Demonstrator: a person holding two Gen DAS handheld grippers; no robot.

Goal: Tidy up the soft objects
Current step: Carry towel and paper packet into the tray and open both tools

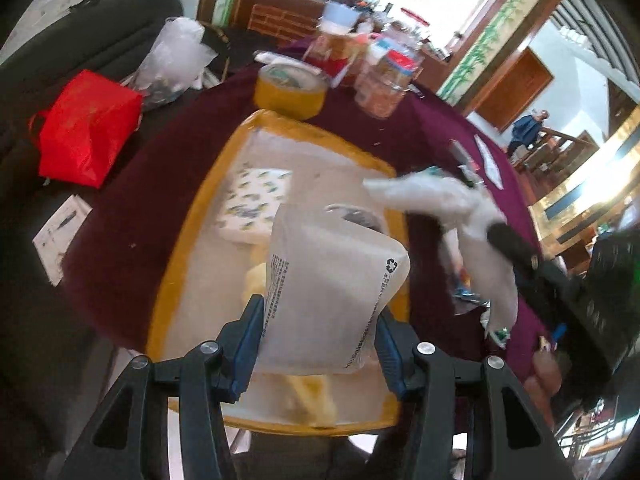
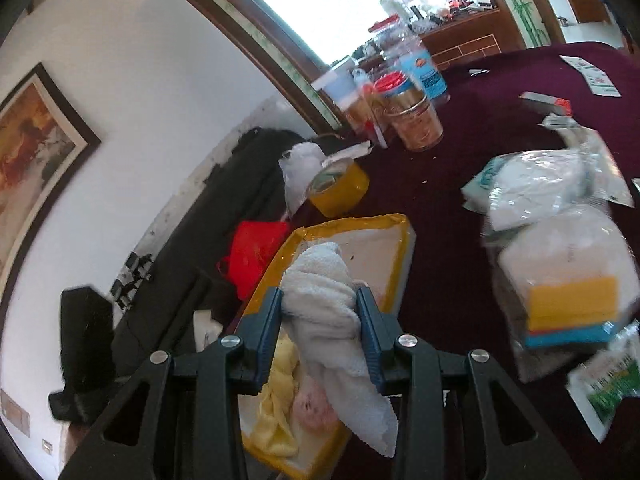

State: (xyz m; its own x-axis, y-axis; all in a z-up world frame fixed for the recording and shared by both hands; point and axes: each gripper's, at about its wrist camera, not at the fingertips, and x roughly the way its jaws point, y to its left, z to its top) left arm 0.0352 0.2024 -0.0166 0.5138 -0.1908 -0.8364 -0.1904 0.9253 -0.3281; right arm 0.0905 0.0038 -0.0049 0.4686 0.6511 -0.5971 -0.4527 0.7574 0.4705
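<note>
My left gripper point(image 1: 320, 336) is clamped on a frosted plastic packet point(image 1: 332, 292) with printed text and a recycling mark, holding it above the yellow-rimmed tray point(image 1: 188, 232) that sits on the dark red tablecloth point(image 1: 132, 208). In that tray I see a patterned tissue pack point(image 1: 256, 200) toward the far left, and something pale yellow under the packet. My right gripper point(image 2: 320, 320) is squeezed around a rolled white towel point(image 2: 324, 288), which hangs over the near end of the same tray point(image 2: 360, 224), above a yellow cloth point(image 2: 280, 396) and a pink item point(image 2: 312, 408) lying inside. A roll of yellow tape point(image 2: 340, 188) stands just past the tray's far edge. To the right on the tablecloth lies a heap of clear-wrapped packages point(image 2: 560, 240), one showing yellow and blue sponges. A red bag point(image 1: 84, 128) rests off the table to the left.
</note>
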